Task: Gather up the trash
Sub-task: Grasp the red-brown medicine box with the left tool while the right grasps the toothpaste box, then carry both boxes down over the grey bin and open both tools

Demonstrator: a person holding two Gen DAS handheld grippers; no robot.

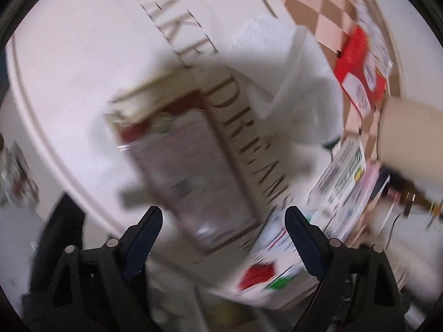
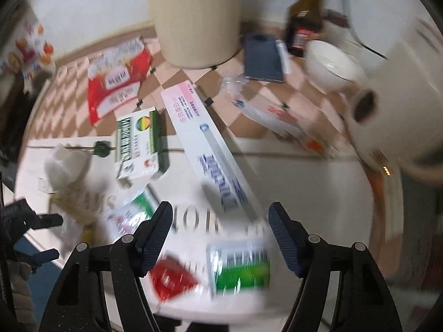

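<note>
Containers first: a tall cream cylindrical bin [image 2: 195, 16] is seen standing at the far edge of the desk [image 2: 299, 171]; its inside cannot be seen from either view. A white ceramic bowl [image 2: 333, 65] sits right of it, beside a dark brown glass bottle with a red label [image 2: 304, 25]; nothing is made out in the bowl.

Trash is scattered over the desk — white cloth with printed lettering, brown-and-cream checks behind:
- long white-and-pink toothpaste carton [image 2: 206, 144], lying diagonally mid-desk
- white-and-green small box [image 2: 139, 144] just left of it, close by or touching at one corner
- flattened red-and-white paper pack [image 2: 117, 81] farther back, near the bin
- crumpled white tissue [image 2: 66, 163] at left
- green-and-white printed can or pack [image 2: 241, 265], heavily blurred, lying below the right hand-held gripper [image 2: 218, 231]
- red wrapper [image 2: 171, 279] beside it

Right hand-held gripper: jaws parted, nothing between the pads, pointed down over the green-and-white item.

Left hand-held gripper [image 1: 223, 231]: jaws parted, not clamped. A flat printed card or pack with brown edge [image 1: 193, 171] is seen in front of the gap — blurred; contact with the pads is not seen. A crumpled white paper towel [image 1: 299, 83] lies beyond it.
</note>
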